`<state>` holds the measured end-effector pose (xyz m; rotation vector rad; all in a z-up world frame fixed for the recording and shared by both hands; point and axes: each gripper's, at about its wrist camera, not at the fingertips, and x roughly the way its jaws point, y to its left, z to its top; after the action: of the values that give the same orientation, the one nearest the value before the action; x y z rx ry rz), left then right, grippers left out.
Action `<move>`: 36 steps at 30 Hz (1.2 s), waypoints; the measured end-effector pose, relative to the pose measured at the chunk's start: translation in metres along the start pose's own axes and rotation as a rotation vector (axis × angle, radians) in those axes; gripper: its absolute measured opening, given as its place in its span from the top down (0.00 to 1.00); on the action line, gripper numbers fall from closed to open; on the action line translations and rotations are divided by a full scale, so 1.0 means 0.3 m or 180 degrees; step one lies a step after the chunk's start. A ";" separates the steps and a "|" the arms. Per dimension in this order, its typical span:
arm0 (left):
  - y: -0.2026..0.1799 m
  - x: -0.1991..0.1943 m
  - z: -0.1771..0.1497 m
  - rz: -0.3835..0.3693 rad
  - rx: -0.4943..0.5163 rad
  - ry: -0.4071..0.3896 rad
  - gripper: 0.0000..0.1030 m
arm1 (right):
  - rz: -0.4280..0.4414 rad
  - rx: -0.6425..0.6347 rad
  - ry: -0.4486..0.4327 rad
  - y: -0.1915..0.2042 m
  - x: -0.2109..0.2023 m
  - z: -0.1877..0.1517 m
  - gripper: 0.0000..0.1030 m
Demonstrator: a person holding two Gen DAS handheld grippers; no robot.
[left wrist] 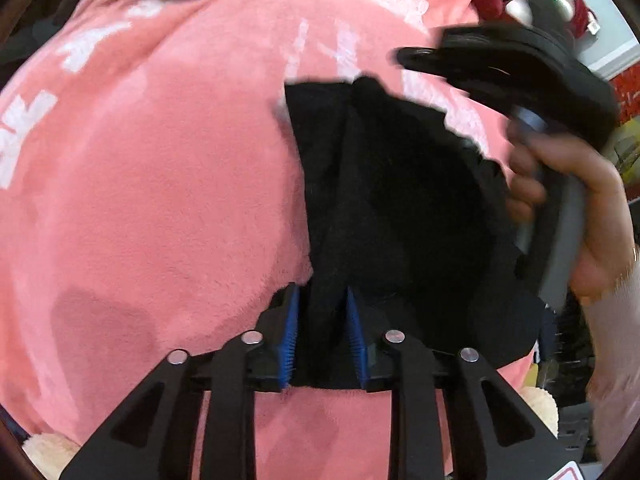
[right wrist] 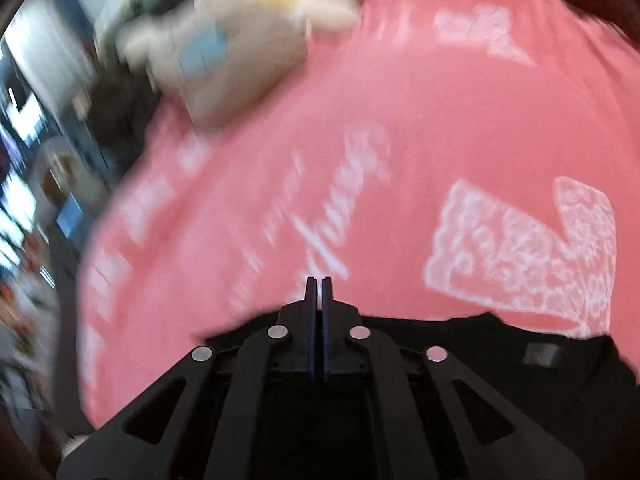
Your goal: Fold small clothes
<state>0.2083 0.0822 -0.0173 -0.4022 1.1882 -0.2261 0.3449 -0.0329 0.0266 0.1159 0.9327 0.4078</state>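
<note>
Your left gripper (left wrist: 322, 328) pinches a fold of the black garment (left wrist: 400, 200) between its blue pads, while your right gripper (right wrist: 319, 320) is pressed together on nothing. Judged soft, light and floppy, the garment is best taken at hems or corners. It lies on the pink blanket (left wrist: 160, 180), long axis running away from the left gripper. Your right hand (left wrist: 572, 216) hovers beside it.

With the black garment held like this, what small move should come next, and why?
Probably the right gripper should come back to the free edge of the black garment. The left gripper pinches a bunched fold of it over the pink blanket, while the right one is shut on nothing, so the cloth cannot yet be spread for a fold.
</note>
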 end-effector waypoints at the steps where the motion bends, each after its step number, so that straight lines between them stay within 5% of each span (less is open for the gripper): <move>1: -0.008 -0.023 0.013 0.0002 0.0025 -0.0082 0.76 | -0.0042 0.0027 -0.0169 -0.044 -0.098 -0.034 0.93; 4: -0.046 -0.094 0.111 -0.0075 0.0150 -0.0361 0.53 | -0.0287 0.0218 -0.0309 -0.202 -0.267 -0.145 0.78; 8: -0.119 -0.056 0.315 -0.0346 0.0332 -0.0490 0.30 | -0.0887 0.0583 -0.0196 -0.504 -0.438 -0.306 0.76; 11: -0.114 0.091 0.451 -0.0370 0.0308 -0.0273 0.30 | -0.1068 0.0940 -0.0155 -0.676 -0.496 -0.360 0.65; 13: -0.103 0.171 0.494 -0.0401 0.0197 -0.0082 0.35 | -0.1188 0.1095 -0.0194 -0.785 -0.516 -0.371 0.48; 15: -0.108 0.223 0.505 -0.0473 0.0176 0.0088 0.67 | -0.1130 0.1208 -0.0193 -0.855 -0.507 -0.378 0.47; 16: -0.116 0.238 0.498 -0.0514 0.0212 0.0151 0.98 | -0.1078 0.1268 -0.0151 -0.889 -0.489 -0.375 0.47; 18: -0.134 0.210 0.485 -0.0586 0.0320 0.0049 0.97 | -0.0867 0.1221 0.0011 -0.911 -0.414 -0.360 0.51; 19: -0.154 0.173 0.473 -0.0629 0.0431 -0.0063 0.97 | -0.0684 0.1122 0.0073 -0.897 -0.384 -0.350 0.91; 20: -0.179 0.116 0.464 -0.0654 0.0561 -0.0206 0.97 | -0.0634 0.1067 0.0087 -0.884 -0.378 -0.343 0.98; 25: -0.210 -0.165 0.439 -0.0910 0.0522 -0.0809 0.97 | -0.0474 0.0892 -0.0793 -0.781 -0.647 -0.300 0.99; 27: -0.193 -0.148 0.451 -0.0569 0.0462 -0.0828 0.97 | -0.0671 0.0826 -0.0599 -0.810 -0.591 -0.302 0.99; 30: -0.109 0.056 0.468 -0.0150 0.0190 -0.0357 0.94 | -0.0804 0.1062 0.0037 -0.905 -0.390 -0.351 0.98; 32: -0.056 0.145 0.447 0.0094 -0.0041 -0.0066 0.94 | -0.0925 0.1062 0.0004 -0.892 -0.398 -0.370 0.95; 33: -0.040 0.129 0.419 0.0023 -0.0099 -0.0109 0.94 | -0.0907 0.1076 -0.0161 -0.870 -0.446 -0.384 0.93; 34: -0.032 0.093 0.390 -0.0073 -0.0112 -0.0226 0.92 | -0.0881 0.1093 -0.0248 -0.854 -0.487 -0.401 0.78; 36: -0.022 0.010 0.312 -0.0129 -0.0056 -0.0378 0.73 | -0.0906 0.1094 -0.0344 -0.821 -0.559 -0.448 0.58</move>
<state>0.2968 0.0924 0.0122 -0.4495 1.0667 -0.2240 0.2209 -0.3347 0.0066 0.3113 0.8903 -0.0249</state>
